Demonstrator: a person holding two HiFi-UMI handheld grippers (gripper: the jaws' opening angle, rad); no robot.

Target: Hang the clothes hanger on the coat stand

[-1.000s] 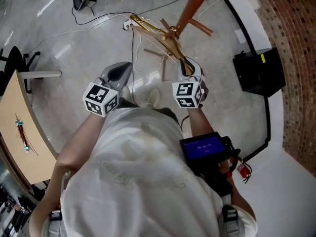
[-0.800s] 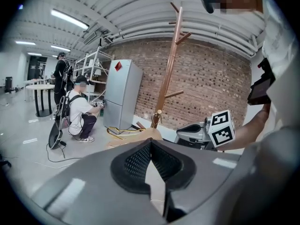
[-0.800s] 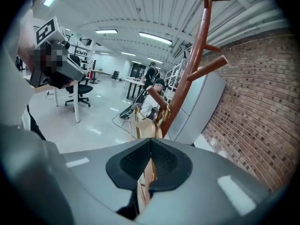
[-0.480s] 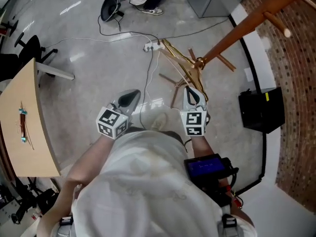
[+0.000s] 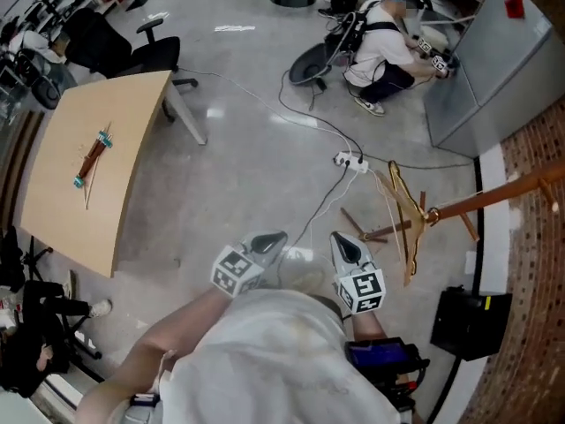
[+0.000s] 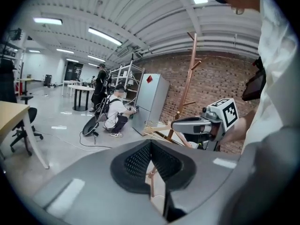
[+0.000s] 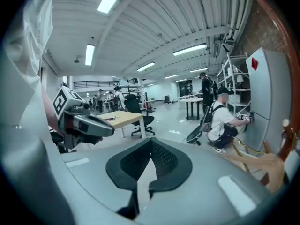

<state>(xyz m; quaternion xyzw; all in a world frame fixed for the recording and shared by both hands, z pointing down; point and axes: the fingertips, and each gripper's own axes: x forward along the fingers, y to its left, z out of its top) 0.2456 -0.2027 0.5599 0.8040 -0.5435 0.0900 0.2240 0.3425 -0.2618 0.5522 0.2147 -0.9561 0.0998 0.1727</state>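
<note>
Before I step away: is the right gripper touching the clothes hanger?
Apart. The head view shows bare floor between the right gripper and the clothes hanger, which is over at the coat stand.

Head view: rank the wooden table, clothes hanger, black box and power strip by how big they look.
Largest: wooden table.
Next, too close to rank: black box, bulkier, and clothes hanger, longer but thin.
Smallest: power strip.
</note>
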